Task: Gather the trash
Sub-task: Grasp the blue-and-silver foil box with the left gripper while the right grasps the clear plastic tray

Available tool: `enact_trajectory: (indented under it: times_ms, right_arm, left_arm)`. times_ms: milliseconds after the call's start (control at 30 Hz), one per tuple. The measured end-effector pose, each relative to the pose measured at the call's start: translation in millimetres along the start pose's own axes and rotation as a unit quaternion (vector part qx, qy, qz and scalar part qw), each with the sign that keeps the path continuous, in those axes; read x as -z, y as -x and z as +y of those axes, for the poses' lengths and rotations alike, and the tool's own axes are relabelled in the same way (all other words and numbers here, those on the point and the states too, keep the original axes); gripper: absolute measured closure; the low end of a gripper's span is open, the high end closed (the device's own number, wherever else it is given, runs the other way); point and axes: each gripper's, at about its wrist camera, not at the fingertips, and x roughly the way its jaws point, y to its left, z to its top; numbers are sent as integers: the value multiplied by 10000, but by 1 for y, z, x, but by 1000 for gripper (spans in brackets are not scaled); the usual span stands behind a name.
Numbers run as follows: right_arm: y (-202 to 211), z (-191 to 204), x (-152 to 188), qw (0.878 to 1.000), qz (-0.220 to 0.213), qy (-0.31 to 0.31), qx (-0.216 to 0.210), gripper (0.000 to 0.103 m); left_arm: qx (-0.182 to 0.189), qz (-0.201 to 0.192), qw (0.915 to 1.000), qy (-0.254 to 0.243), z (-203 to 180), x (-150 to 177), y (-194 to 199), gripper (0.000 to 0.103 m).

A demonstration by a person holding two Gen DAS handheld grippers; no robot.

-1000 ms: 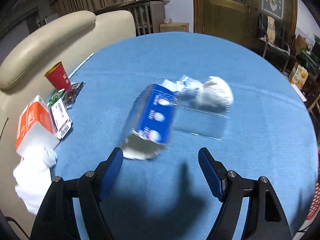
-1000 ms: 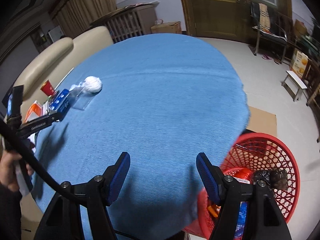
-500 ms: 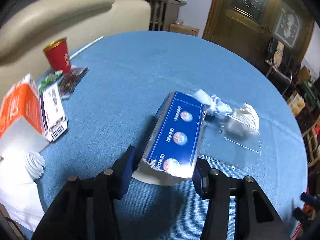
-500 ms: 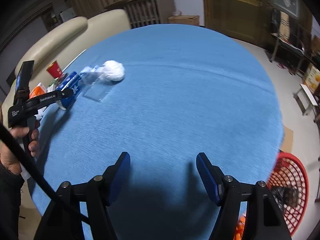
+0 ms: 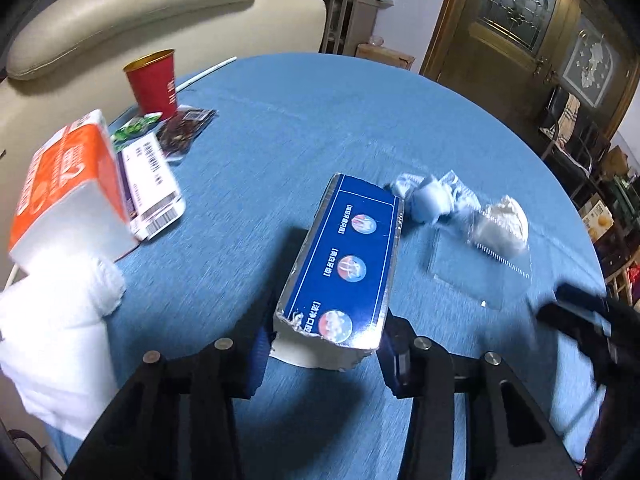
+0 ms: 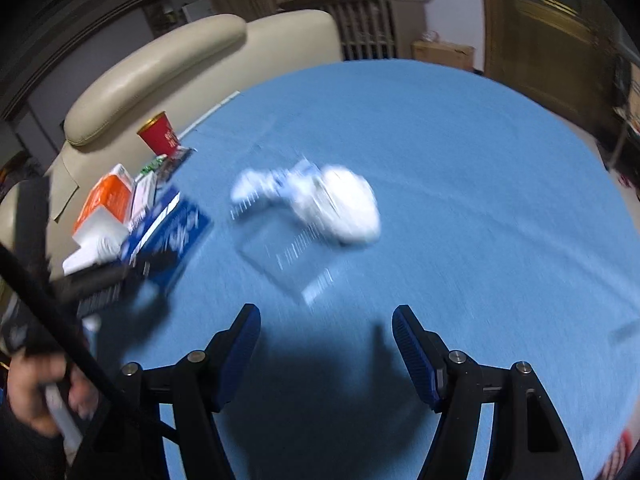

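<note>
My left gripper (image 5: 324, 354) is shut on the near end of a long blue and silver carton (image 5: 346, 268) lying on the blue tablecloth (image 5: 300, 128). The carton also shows in the right wrist view (image 6: 170, 234). Just beyond it lie a crumpled blue-white wrapper (image 5: 434, 196), a white paper ball (image 5: 502, 222) and a clear plastic bag (image 5: 476, 272). My right gripper (image 6: 326, 340) is open and empty, hovering short of the clear bag (image 6: 290, 258) and the paper ball (image 6: 348, 208). Its tip shows blurred in the left wrist view (image 5: 580, 316).
At the table's left edge stand a red paper cup (image 5: 154, 84), an orange tissue pack (image 5: 68, 184) with white tissue (image 5: 52, 320), a white barcode box (image 5: 154, 184) and dark snack wrappers (image 5: 186, 130). A cream sofa (image 5: 132, 4) is behind. A hand (image 6: 40, 392) holds the left gripper.
My left gripper closed around the carton's near end and holds it. My right gripper swung left from the red basket toward the paper ball and clear bag.
</note>
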Motion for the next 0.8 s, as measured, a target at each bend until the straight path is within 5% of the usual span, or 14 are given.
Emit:
enact_trajectory:
  times_ms: [300,467,800]
  right_arm:
    - [-48,17,-36,9987,154,383,-283,31]
    - [-24,37,-14,9918,246,528,-1141,31]
    - [-43,46,-20,9959,287,769,-392,31]
  left_arm:
    - [-28,0,9998,183,8,14,11,55]
    - [-89,-26,9995,312,13,24,18,55]
    - [-221,-42,9995,220,11,20,13,55]
